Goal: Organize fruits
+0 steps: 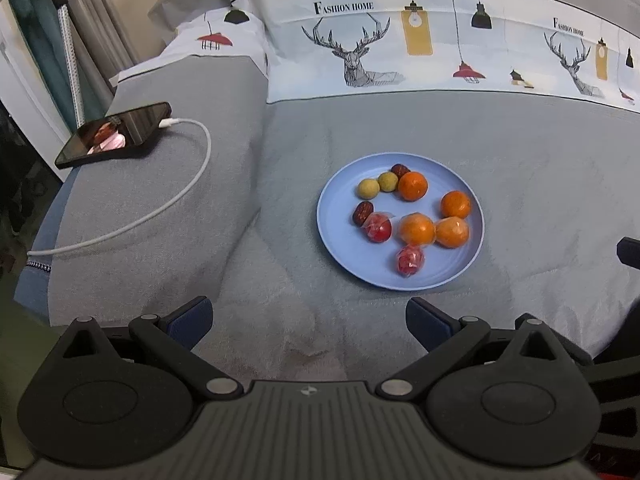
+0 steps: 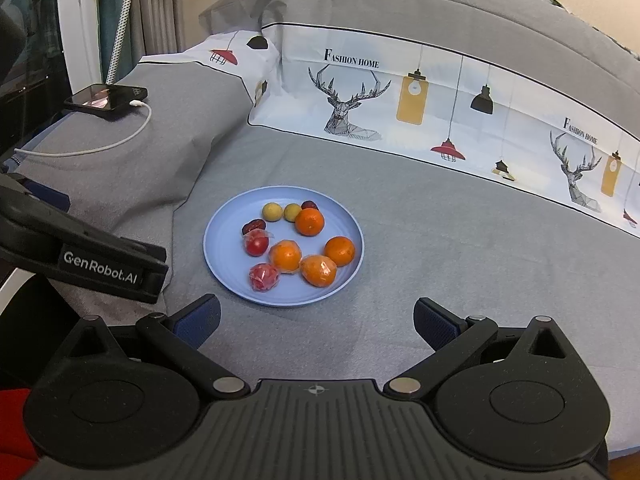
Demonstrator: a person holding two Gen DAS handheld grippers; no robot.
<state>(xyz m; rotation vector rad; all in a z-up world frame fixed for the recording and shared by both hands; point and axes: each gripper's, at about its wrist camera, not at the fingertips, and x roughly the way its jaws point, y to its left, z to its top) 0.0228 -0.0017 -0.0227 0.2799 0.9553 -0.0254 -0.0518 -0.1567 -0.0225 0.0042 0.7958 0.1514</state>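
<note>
Both hand-held grippers, left [image 1: 309,320] and right [image 2: 316,322], wide open, empty; at twelve o'clock, plate [image 2: 224,276] of fruit, wrapped pieces hard to identify.

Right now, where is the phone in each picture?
Left wrist view: the phone lies at the left edge on a grey pillow, with its white cable curling below it.
Right wrist view: the phone sits at the upper left, on the same pillow.
Shared landmark: the blue plate of fruit lies to the right of the phone in both.
</note>
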